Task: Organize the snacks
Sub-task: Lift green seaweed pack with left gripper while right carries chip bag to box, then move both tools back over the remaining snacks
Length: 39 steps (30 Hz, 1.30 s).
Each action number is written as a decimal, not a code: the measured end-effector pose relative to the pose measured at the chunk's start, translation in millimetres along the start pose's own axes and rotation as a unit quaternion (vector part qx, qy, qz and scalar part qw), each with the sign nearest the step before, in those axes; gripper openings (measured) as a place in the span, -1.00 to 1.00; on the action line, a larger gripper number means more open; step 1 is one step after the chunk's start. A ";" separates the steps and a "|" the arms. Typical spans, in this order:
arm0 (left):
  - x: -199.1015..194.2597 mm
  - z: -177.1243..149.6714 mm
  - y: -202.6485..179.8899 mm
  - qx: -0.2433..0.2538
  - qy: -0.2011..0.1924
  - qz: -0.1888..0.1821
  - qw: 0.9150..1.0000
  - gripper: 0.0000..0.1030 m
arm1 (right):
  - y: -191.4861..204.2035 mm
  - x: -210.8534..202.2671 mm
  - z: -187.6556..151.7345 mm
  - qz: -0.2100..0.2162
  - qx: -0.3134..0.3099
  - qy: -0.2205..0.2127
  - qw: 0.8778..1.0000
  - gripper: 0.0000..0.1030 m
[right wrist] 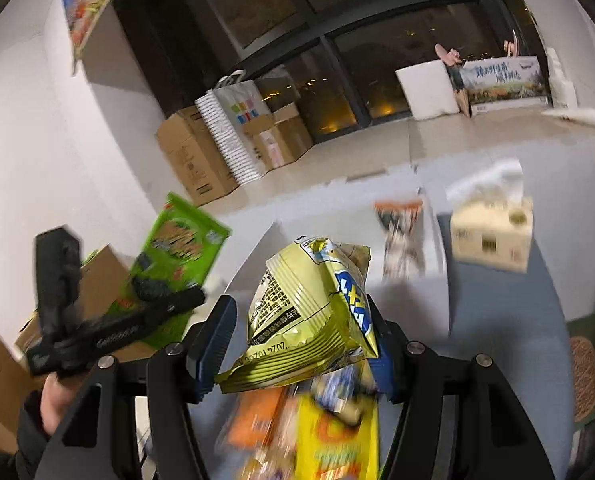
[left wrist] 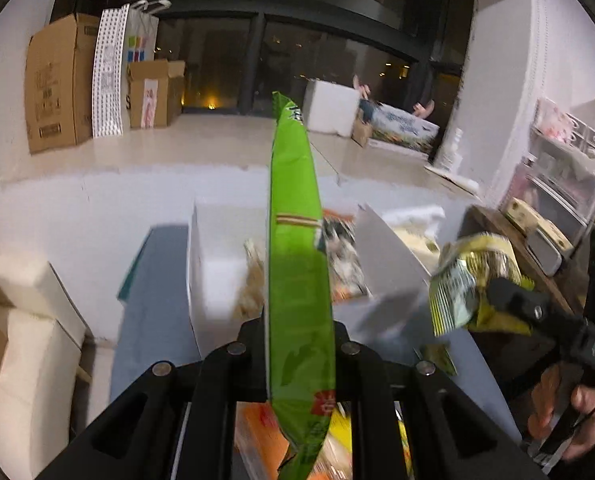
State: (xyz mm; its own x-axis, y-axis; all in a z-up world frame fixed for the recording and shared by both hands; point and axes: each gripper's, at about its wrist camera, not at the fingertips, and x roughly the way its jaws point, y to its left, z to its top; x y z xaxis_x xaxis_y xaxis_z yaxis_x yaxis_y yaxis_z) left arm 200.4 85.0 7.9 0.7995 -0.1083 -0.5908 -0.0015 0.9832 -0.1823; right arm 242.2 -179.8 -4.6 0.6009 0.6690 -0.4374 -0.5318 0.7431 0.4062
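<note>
1. The left hand-held gripper pinches a green snack bag edge-on, raised above the open white box on the desk
2. The right hand-held gripper clamps a crumpled yellow snack bag above blurred orange and yellow packets
3. A tissue box stands further back

- Dim, warm indoor light; dark night windows behind.
- Heavy fisheye bending, black corners.
- Motion blur smears the lower snack packets.
</note>
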 end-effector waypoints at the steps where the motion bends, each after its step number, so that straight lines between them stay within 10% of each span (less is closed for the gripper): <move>1: 6.2 9.2 2.9 -0.001 0.000 0.003 1.000 -0.69 | -2.4 8.8 10.2 -0.005 -0.001 -0.001 1.000 0.27; 11: 79.7 54.1 16.3 0.010 0.027 0.022 0.999 -0.57 | -39.8 94.9 61.1 -0.054 0.022 0.040 0.997 0.38; 12: 87.8 56.4 19.7 0.005 0.039 0.027 0.999 -0.38 | -43.9 101.7 62.3 -0.063 0.027 0.049 0.996 0.44; 14: 96.8 57.6 25.3 0.003 0.048 0.048 0.998 0.89 | -49.4 109.5 63.2 -0.084 0.032 0.058 0.994 0.99; 15: 96.9 56.4 26.7 0.002 0.042 0.052 0.998 0.99 | -51.7 109.1 62.3 -0.093 0.034 0.053 0.994 1.00; 28: 54.1 19.1 19.5 0.016 0.012 0.034 0.999 1.00 | -33.4 56.7 43.1 -0.057 0.009 0.009 0.998 1.00; 39: -39.2 -58.7 -16.4 0.037 -0.019 -0.010 0.999 1.00 | 5.0 -61.3 -40.2 -0.026 -0.029 -0.051 0.998 1.00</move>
State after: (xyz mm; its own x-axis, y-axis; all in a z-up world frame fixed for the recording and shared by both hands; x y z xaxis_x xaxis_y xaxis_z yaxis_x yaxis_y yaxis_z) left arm 133.8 64.5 -12.1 0.8214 -0.1243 -0.5567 0.0587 0.9892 -0.1343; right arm 178.6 -216.6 -8.1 0.6845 0.6274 -0.3711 -0.5301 0.7779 0.3373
